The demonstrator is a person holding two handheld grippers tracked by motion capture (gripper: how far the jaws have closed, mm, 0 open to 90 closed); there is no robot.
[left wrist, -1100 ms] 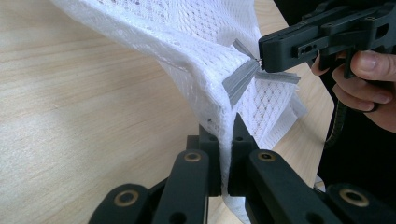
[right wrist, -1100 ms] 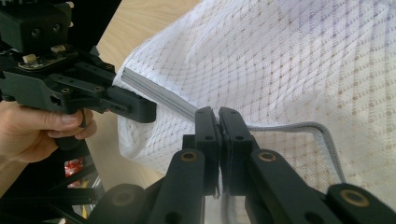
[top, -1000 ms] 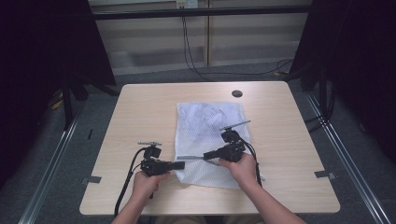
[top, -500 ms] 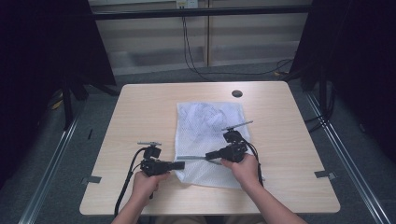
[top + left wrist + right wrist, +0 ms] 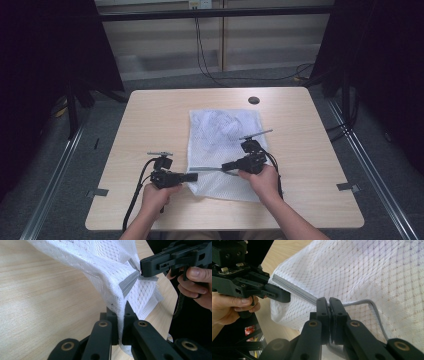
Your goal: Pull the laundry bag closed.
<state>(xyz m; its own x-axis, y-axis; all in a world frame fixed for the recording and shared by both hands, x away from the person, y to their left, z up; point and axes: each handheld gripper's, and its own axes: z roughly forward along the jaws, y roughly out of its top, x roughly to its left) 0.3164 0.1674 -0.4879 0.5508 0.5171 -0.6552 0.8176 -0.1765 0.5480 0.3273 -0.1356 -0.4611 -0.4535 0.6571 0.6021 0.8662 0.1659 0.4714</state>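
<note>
White mesh is what I have in both grippers: a laundry bag (image 5: 224,145) lying flat on the pale wooden worktop (image 5: 150,120), a little right of centre, with crumpled fabric showing through its far half. Its grey zipper band (image 5: 207,170) runs across the near part of the bag, between my two hands. My left gripper (image 5: 192,177) lies level at the bag's near left edge, pointing right, its jaws pressed together on the mesh; in the left gripper view (image 5: 120,326) the netting is pinched tight between the black jaws and rises in a fold toward the zipper. My right gripper (image 5: 226,166) points left from over the bag, jaws clamped on the zipper band; the right gripper view (image 5: 329,315) shows the grey strip running into the shut jaws, with a thin grey cord (image 5: 375,312) looping just beside them. The two grippers sit near each other, apart, with the zipper band stretched between them
</note>
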